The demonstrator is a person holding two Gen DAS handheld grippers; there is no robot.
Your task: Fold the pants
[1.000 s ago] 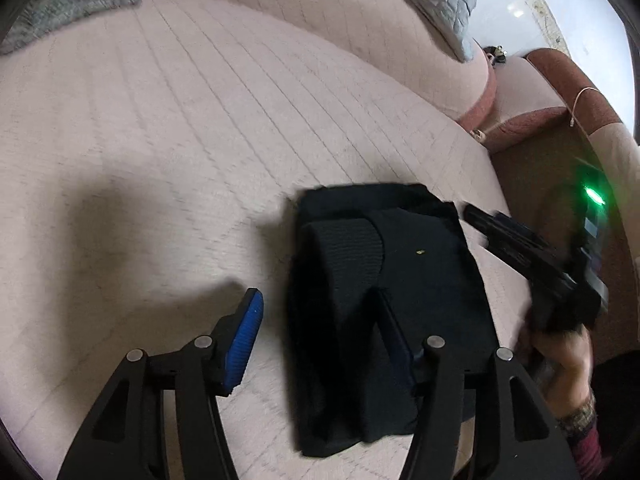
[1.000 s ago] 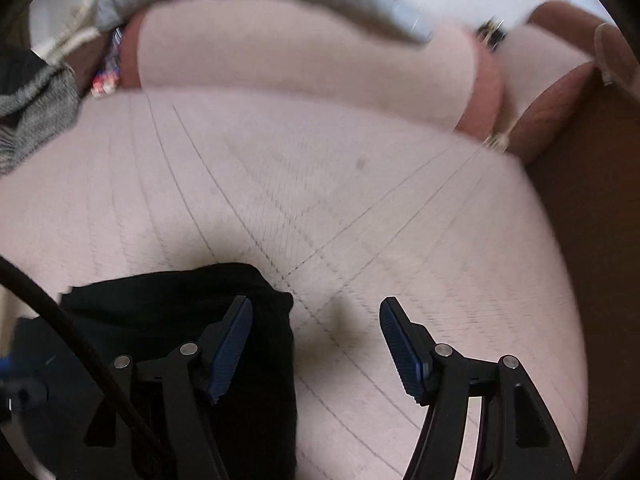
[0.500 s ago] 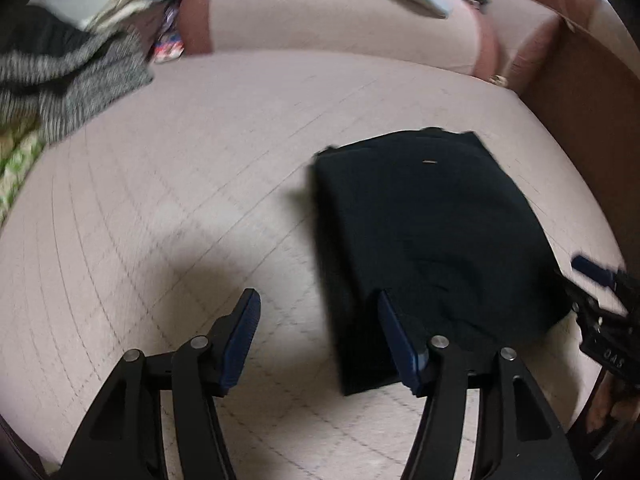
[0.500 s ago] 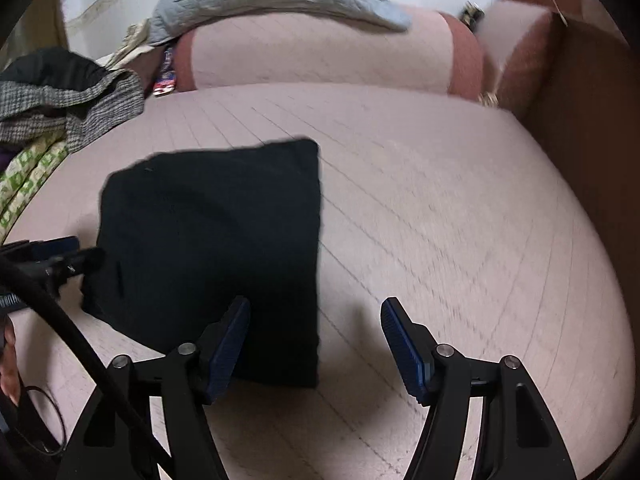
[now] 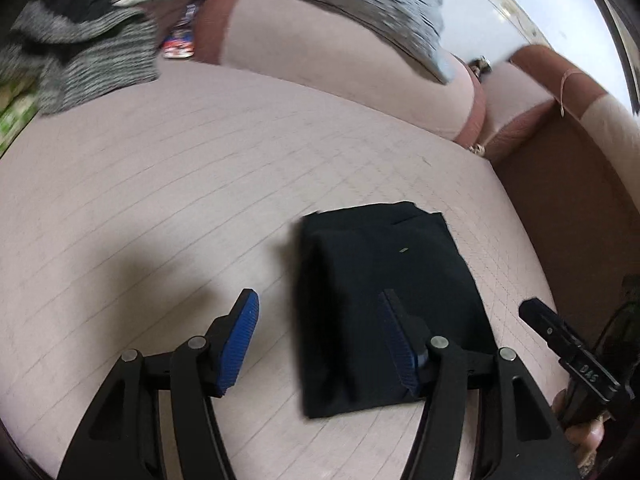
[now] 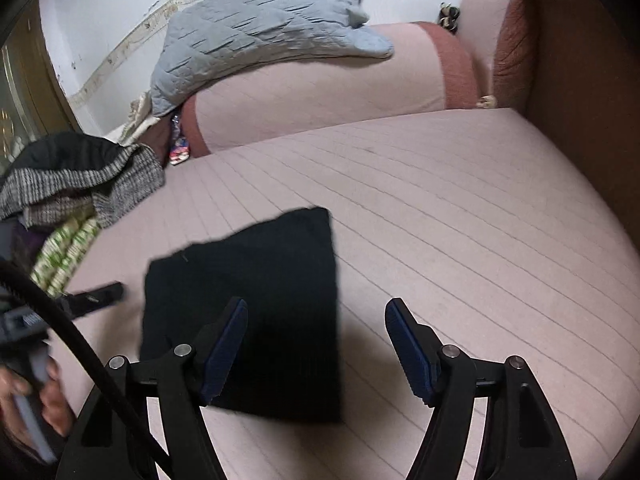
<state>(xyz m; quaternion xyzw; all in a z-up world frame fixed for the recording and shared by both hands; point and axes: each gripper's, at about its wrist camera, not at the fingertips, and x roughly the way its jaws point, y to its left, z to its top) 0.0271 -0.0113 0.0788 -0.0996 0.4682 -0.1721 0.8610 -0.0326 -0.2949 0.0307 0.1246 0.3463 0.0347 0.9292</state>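
1. The clothes pile (image 6: pixel 76 196) at the left is cut off by the frame edge and blurred in the left wrist view.
2. One pair of black pants (image 5: pixel 384 308) lies folded on the pink sofa seat (image 5: pixel 160 200).
3. The left gripper (image 5: pixel 320 340) stands apart, holding nothing.
4. The right gripper (image 6: pixel 316 344) is opening, with nothing between its jaws.

Bare pink mattress (image 6: pixel 460 220) right of folded pants (image 6: pixel 256 300), clothes pile (image 6: pixel 76 184) crowding the left, bolster (image 6: pixel 320 92) blocking behind

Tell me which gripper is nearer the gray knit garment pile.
Left. The left gripper straddles the folded black pants' edge facing the gray knit garment pile; the right gripper, opening, straddles the opposite edge.
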